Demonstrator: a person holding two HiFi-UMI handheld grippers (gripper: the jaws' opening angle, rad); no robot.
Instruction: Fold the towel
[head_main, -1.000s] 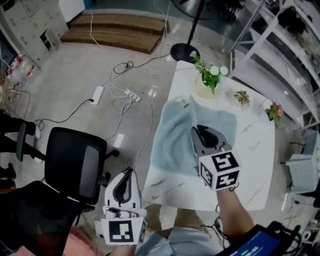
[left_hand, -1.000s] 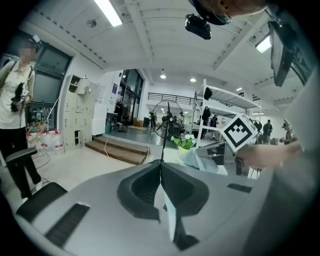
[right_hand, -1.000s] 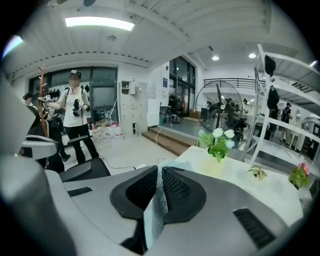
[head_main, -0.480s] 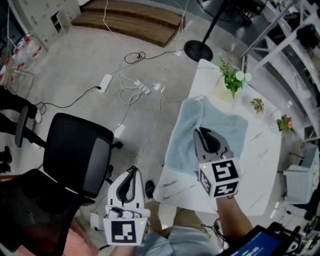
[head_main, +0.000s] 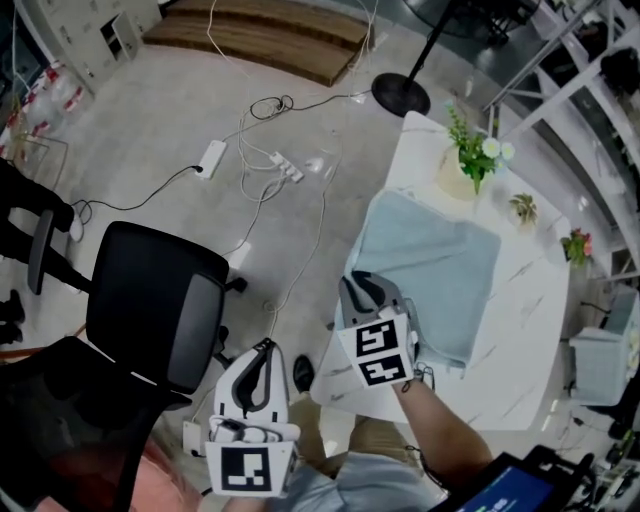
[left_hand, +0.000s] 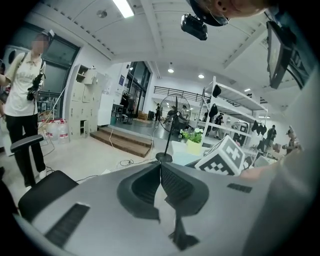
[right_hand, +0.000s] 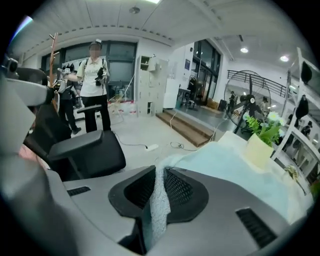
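A pale blue towel (head_main: 430, 255) lies spread on the white marble table (head_main: 520, 330). My right gripper (head_main: 362, 290) is over the table's near left edge, at the towel's near corner. In the right gripper view a strip of the towel (right_hand: 235, 170) runs between the jaws of the right gripper (right_hand: 159, 172). Those jaws have just been opening, and the pads still pinch the cloth. My left gripper (head_main: 258, 352) hangs off the table to the left, over the floor. It is shut with nothing in it (left_hand: 160, 167).
A black office chair (head_main: 150, 315) stands on the floor left of the table. A potted plant (head_main: 470, 160) and two small plants (head_main: 520, 208) sit along the table's far edge. Cables and a power strip (head_main: 212, 157) lie on the floor. A person (right_hand: 95, 85) stands in the background.
My right gripper has come down from over the towel's middle to the table's near left edge, bringing the towel's edge with it. The left gripper has hardly shifted.
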